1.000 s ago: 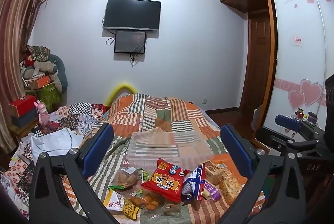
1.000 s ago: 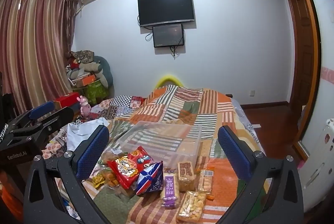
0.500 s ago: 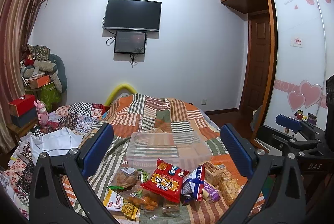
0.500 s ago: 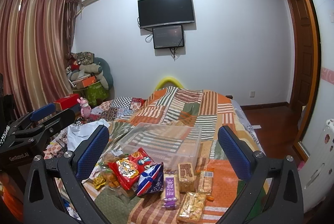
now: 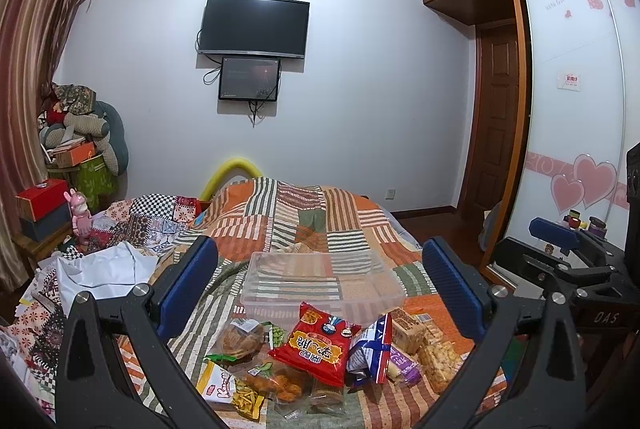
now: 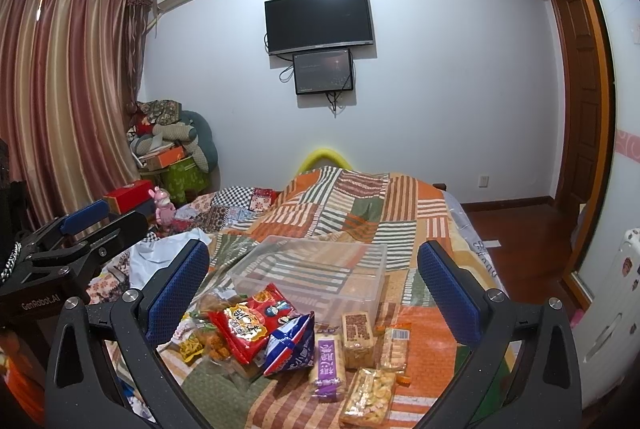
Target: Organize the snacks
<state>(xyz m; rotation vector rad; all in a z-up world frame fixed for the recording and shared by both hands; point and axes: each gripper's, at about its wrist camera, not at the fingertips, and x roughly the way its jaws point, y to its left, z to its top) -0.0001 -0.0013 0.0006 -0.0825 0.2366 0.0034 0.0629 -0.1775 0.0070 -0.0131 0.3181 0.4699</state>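
Note:
A heap of snack packets lies on the patchwork bed: a red bag [image 5: 316, 343] [image 6: 250, 325], a blue and white bag [image 5: 372, 349] [image 6: 290, 345], a purple packet [image 6: 330, 365], several clear biscuit packs [image 6: 370, 397] and a yellow chips bag [image 5: 228, 391]. Just behind them sits an empty clear plastic bin [image 5: 320, 283] [image 6: 316, 269]. My left gripper [image 5: 320, 289] hangs open above the heap, nothing between its blue pads. My right gripper [image 6: 314, 291] is open too, above the same heap. Each gripper shows at the edge of the other's view.
White cloth [image 5: 100, 269] and patterned fabric crowd the bed's left side. Boxes and cushions [image 6: 172, 149] pile up in the far left corner by the curtain. A wardrobe with heart stickers [image 5: 580, 149] and a wooden door stand on the right. The wooden floor [image 6: 516, 225] lies right of the bed.
Both views have shifted only slightly; the snacks and bin sit a touch higher in frame. Nothing was grasped or moved.

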